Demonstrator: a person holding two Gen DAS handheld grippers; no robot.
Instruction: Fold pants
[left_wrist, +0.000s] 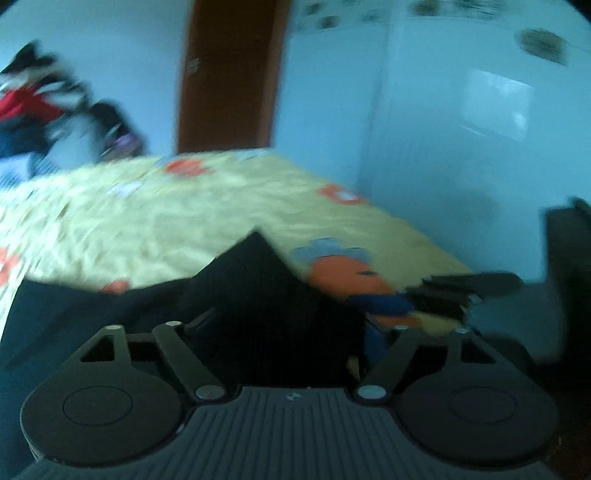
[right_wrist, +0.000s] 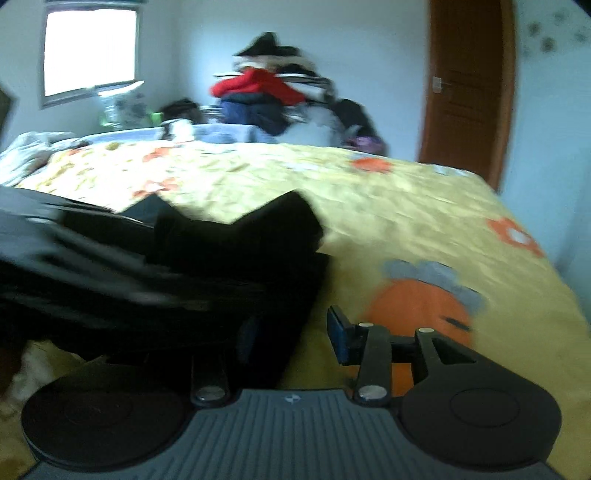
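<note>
Black pants (left_wrist: 243, 288) lie on a yellow flowered bedspread (left_wrist: 166, 214). In the left wrist view the cloth covers my left gripper (left_wrist: 291, 332); its fingertips are hidden under it, and its jaws look spread wide. In the right wrist view the pants (right_wrist: 207, 266) are bunched and lifted at the left. My right gripper (right_wrist: 291, 336) stands open; its right blue pad (right_wrist: 341, 338) is bare, and its left finger is buried in the black cloth. The other gripper shows at the right in the left wrist view (left_wrist: 465, 288). Both views are blurred.
A brown door (right_wrist: 465, 88) stands behind the bed. A pile of clothes (right_wrist: 266, 92) sits at the far side, below a window (right_wrist: 88, 51). The bed's right edge (left_wrist: 424, 236) runs along a pale blue wall. A dark object (left_wrist: 569, 258) stands at the right.
</note>
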